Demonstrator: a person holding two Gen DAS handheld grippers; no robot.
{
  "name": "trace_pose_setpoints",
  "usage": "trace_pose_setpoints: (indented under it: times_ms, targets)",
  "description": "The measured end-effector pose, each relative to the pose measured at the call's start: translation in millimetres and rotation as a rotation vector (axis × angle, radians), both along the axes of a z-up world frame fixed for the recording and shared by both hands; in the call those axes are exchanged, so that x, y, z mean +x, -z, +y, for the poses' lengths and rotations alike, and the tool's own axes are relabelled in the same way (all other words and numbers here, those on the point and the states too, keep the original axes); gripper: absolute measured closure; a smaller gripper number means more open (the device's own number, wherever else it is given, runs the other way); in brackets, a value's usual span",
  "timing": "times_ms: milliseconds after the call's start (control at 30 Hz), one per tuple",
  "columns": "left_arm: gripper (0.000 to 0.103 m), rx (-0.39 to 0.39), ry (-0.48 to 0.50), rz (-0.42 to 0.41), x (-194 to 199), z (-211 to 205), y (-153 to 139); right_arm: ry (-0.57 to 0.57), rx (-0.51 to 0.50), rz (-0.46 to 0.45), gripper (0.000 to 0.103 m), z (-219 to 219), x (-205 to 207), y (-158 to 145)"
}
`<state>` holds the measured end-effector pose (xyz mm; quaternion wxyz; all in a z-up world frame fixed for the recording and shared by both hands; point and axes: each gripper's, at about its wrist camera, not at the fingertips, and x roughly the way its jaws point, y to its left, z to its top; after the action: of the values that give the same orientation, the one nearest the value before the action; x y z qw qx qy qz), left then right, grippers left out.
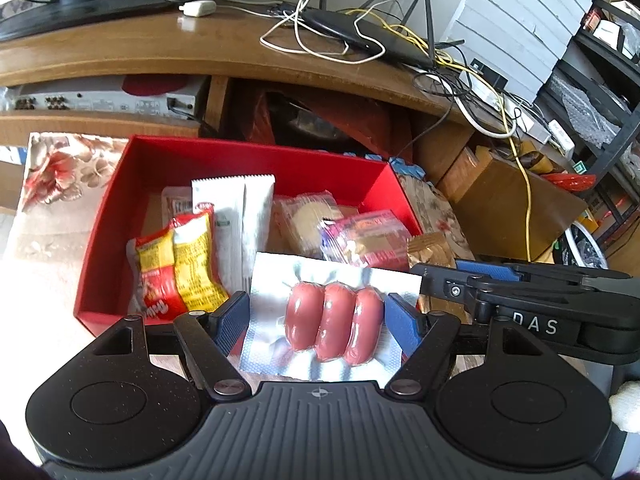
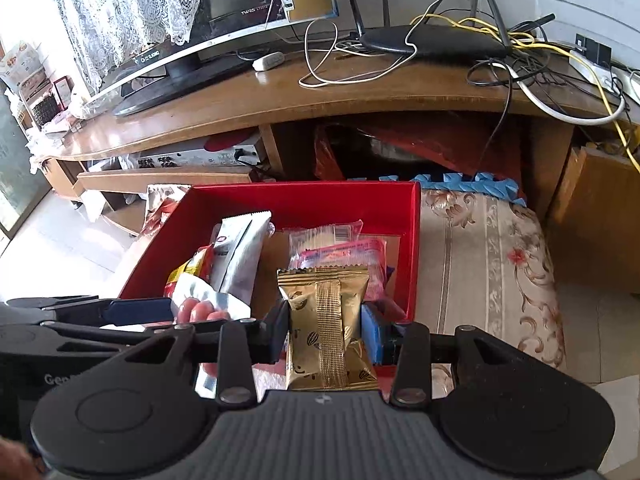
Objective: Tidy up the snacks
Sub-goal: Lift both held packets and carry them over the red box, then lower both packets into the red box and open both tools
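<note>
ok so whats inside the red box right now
The red box holds a yellow-red packet, white sachet, clear-wrapped cake and pink packet; anything beneath them is hidden.

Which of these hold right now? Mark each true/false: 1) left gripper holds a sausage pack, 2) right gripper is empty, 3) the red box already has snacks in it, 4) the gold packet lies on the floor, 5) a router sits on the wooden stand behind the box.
1) True. The left gripper has its fingers closed on the sausage pack.
2) False. The right gripper is shut on the gold packet.
3) True. The red box holds several wrapped snacks, including a white sachet and a pink packet.
4) False. The gold packet is held up between the fingers, at the box's near edge.
5) True. The router sits on the wooden stand.
</note>
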<state>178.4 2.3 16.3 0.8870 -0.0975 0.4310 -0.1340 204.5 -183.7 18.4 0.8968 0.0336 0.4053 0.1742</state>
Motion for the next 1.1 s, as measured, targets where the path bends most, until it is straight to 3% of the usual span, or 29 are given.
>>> trace_pose_setpoints:
  times_ms: [267, 333, 367, 667, 1100]
  targets:
    - [0.025, 0.032, -0.013, -0.022, 13.9, 0.7, -3.2, 0.006, -0.008, -0.003, 0.064, 4.3, 12.8, 0.5]
    - [0.041, 0.035, -0.015, -0.026, 17.8, 1.1, -3.7, 0.001, -0.012, -0.002, 0.064, 7.2, 17.4, 1.6]
    - [0.042, 0.031, -0.014, -0.025, 19.9, 1.3, -4.0, -0.003, -0.011, 0.000, 0.064, 8.9, 19.3, 2.7]
    - [0.039, 0.079, -0.038, 0.011, 39.2, 2.6, 15.7, 0.016, -0.022, 0.022, 0.061, 13.2, 41.9, 20.6]
    - [0.019, 0.133, -0.087, -0.027, 34.2, 6.5, 9.3, 0.038, -0.052, 0.003, 0.048, 13.4, 40.2, 17.9]
